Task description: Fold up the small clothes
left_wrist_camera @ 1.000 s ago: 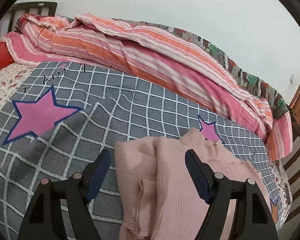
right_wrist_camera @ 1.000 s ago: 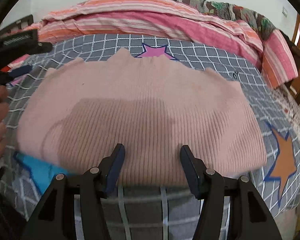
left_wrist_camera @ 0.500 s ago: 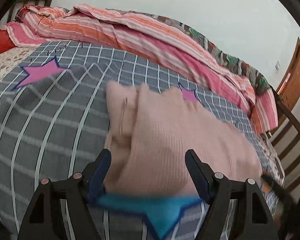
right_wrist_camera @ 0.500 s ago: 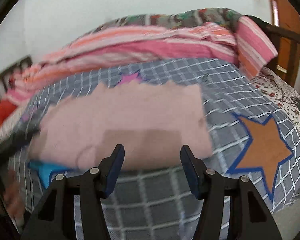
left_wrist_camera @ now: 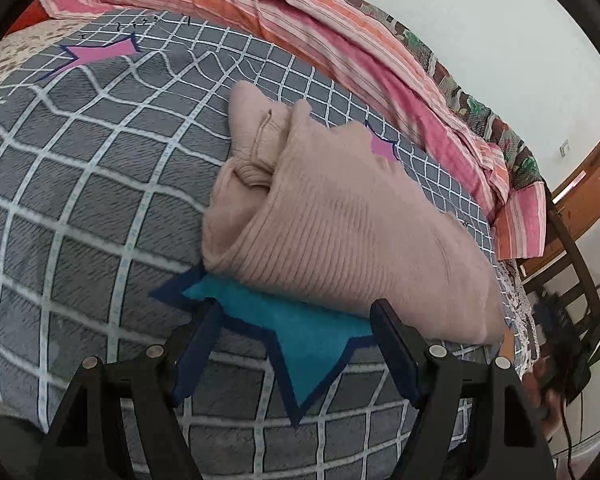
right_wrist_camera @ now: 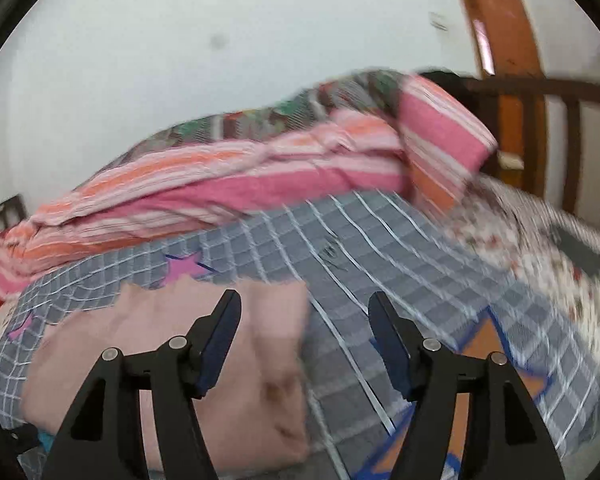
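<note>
A pink ribbed sweater (left_wrist_camera: 340,224) lies folded in a thick bundle on the grey checked blanket (left_wrist_camera: 100,208), over a teal star patch (left_wrist_camera: 300,340). My left gripper (left_wrist_camera: 296,320) is open and empty, just in front of the sweater's near edge. In the right wrist view the sweater (right_wrist_camera: 180,360) shows blurred at the lower left. My right gripper (right_wrist_camera: 304,312) is open and empty, raised above the sweater's right edge. The other gripper shows dimly at the far right of the left wrist view (left_wrist_camera: 572,344).
A pink and orange striped quilt (left_wrist_camera: 340,40) is heaped along the far side of the bed against the white wall. A wooden bed frame (right_wrist_camera: 540,128) and a wooden door (right_wrist_camera: 500,20) stand at the right. An orange star patch (right_wrist_camera: 480,400) marks the blanket's right part.
Both grippers have pulled back from the sweater and stayed open. The right gripper has swung right and upward, with motion blur. The left gripper has drawn back toward the bed's near edge.
</note>
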Action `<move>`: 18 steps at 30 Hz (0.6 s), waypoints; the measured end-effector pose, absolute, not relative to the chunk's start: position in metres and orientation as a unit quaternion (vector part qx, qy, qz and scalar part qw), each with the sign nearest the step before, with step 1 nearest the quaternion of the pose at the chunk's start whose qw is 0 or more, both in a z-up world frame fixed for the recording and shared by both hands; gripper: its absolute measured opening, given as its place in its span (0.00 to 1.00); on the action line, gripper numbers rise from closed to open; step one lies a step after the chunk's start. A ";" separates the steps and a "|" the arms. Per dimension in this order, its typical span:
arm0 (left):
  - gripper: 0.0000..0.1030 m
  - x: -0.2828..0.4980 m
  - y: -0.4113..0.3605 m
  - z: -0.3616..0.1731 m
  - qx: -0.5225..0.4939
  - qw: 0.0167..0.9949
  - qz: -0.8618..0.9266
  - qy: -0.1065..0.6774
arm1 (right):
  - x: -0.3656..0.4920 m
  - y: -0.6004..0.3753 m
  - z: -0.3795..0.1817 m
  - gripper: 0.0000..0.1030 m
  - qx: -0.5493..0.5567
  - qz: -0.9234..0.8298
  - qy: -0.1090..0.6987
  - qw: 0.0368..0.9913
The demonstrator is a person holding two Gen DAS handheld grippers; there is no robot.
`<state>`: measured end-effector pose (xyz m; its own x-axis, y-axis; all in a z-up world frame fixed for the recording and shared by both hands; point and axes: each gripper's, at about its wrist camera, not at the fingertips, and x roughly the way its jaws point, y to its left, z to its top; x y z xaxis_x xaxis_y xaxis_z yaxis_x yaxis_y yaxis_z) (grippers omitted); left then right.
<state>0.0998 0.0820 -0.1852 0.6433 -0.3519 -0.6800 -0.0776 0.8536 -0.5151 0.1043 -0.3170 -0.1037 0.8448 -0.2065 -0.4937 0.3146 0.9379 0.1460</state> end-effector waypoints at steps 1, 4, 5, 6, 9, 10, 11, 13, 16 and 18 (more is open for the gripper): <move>0.73 0.103 0.081 -0.185 -0.257 0.871 -0.079 0.412 | 0.104 -0.322 -0.103 0.63 0.119 -0.127 0.242 0.955; 0.73 0.113 0.082 -0.185 -0.263 0.872 -0.076 0.406 | 0.100 -0.342 -0.101 0.63 0.144 -0.129 0.228 0.954; 0.73 0.118 0.082 -0.185 -0.264 0.873 -0.074 0.403 | 0.099 -0.347 -0.105 0.63 0.149 -0.135 0.234 0.951; 0.73 0.122 0.082 -0.184 -0.264 0.874 -0.072 0.401 | 0.101 -0.352 -0.108 0.63 0.156 -0.136 0.244 0.947; 0.73 0.135 0.080 -0.183 -0.262 0.878 -0.062 0.395 | 0.105 -0.363 -0.114 0.63 0.177 -0.130 0.258 0.941; 0.73 0.139 0.079 -0.182 -0.260 0.880 -0.058 0.393 | 0.105 -0.365 -0.115 0.63 0.179 -0.132 0.261 0.940; 0.73 0.144 0.079 -0.181 -0.259 0.882 -0.053 0.390 | 0.107 -0.366 -0.117 0.63 0.178 -0.133 0.265 0.938; 0.72 0.154 0.079 -0.178 -0.262 0.884 -0.042 0.386 | 0.108 -0.364 -0.118 0.63 0.174 -0.131 0.270 0.938; 0.72 0.162 0.079 -0.173 -0.255 0.890 -0.033 0.376 | 0.111 -0.359 -0.119 0.63 0.155 -0.132 0.276 0.939; 0.71 0.170 0.077 -0.172 -0.246 0.893 -0.025 0.375 | 0.111 -0.355 -0.117 0.63 0.136 -0.142 0.272 0.942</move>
<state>0.1697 0.0772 -0.1716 0.7170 -0.2302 -0.6580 -0.1392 0.8776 -0.4588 0.1107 -0.3552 -0.1173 0.8116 -0.1934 -0.5512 0.3419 0.9224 0.1797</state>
